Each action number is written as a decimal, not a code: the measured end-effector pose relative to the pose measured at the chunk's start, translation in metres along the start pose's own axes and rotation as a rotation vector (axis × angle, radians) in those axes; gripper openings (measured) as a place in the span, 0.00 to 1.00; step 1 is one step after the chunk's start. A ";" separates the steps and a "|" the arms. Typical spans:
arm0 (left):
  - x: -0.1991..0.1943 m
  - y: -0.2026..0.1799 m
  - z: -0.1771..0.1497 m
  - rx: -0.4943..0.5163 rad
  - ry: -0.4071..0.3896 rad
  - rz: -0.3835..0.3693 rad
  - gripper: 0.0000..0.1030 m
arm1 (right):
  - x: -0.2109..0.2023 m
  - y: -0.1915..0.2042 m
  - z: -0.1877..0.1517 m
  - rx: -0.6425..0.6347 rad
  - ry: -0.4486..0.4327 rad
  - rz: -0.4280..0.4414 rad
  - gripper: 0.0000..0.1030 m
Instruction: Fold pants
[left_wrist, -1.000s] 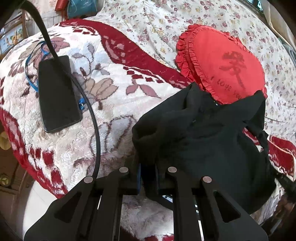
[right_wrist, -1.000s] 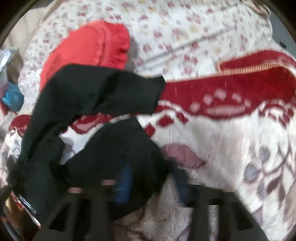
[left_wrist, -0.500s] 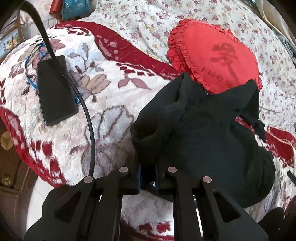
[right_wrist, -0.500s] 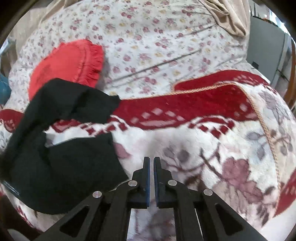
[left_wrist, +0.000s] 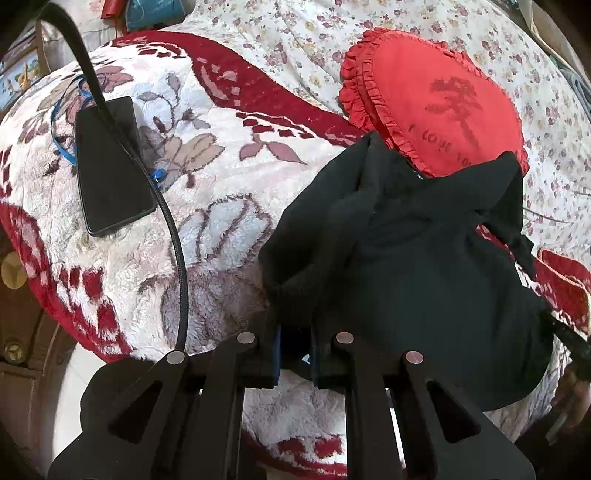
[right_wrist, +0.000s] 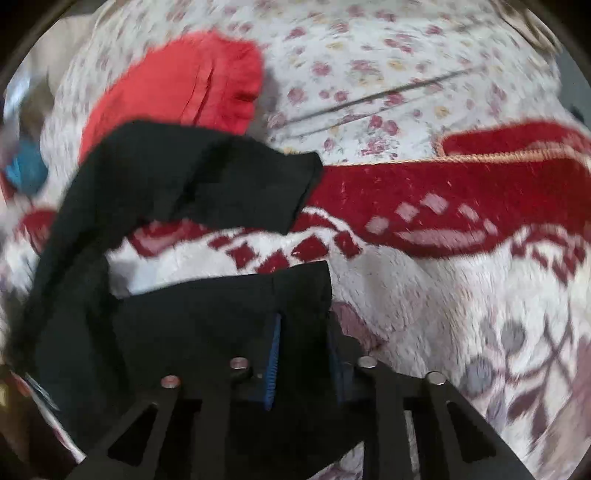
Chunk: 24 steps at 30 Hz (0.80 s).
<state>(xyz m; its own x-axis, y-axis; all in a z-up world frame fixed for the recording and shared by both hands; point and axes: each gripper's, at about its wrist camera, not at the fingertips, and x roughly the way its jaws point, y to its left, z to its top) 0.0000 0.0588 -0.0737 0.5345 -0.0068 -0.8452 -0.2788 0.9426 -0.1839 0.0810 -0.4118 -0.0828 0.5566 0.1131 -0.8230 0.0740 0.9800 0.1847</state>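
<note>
Pinching a bunched edge of the black pants (left_wrist: 424, 266), the left gripper (left_wrist: 295, 350) has its jaws drawn nearly together, with dark cloth pressed between the blue pads. From that grip the pants swell up and to the right in a loose heap, the far edge lying against the red pillow (left_wrist: 443, 110).

The right gripper (right_wrist: 306, 354) stands with its jaws a little apart; they have just been opening. A flat corner of the pants (right_wrist: 221, 325) lies between and over its fingers, but the view is blurred and I cannot tell whether the pads press on the cloth. Beyond it one pant leg (right_wrist: 207, 177) stretches across toward the pillow (right_wrist: 177, 85), and a strip of blanket (right_wrist: 443, 295) shows between that leg and the part at the gripper.

The pants rest on a plush white blanket (left_wrist: 221, 206) with red borders and a leaf pattern, spread over a bed with a small-flowered sheet (left_wrist: 295, 48). To the left in the left wrist view, a black phone (left_wrist: 110, 166) lies flat on the blanket, well apart from the pants, with a black cable (left_wrist: 162, 206) crossing it and a thin blue cord (left_wrist: 59, 147) beside it. At the lower right edge of that view a person's hand (left_wrist: 570, 398) is partly visible.
</note>
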 end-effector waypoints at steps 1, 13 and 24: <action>-0.001 -0.001 0.000 0.001 0.002 0.000 0.10 | -0.012 -0.004 0.000 0.017 -0.023 0.007 0.11; 0.002 0.001 -0.017 -0.002 0.048 0.005 0.15 | -0.035 -0.051 -0.011 0.119 0.021 -0.185 0.11; -0.047 0.002 -0.003 0.045 -0.079 -0.009 0.30 | -0.044 0.069 -0.019 -0.133 -0.019 0.165 0.46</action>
<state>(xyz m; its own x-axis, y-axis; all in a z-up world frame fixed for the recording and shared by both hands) -0.0284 0.0601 -0.0355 0.5984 0.0097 -0.8012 -0.2384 0.9568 -0.1664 0.0459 -0.3461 -0.0446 0.5678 0.2718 -0.7770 -0.1285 0.9616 0.2425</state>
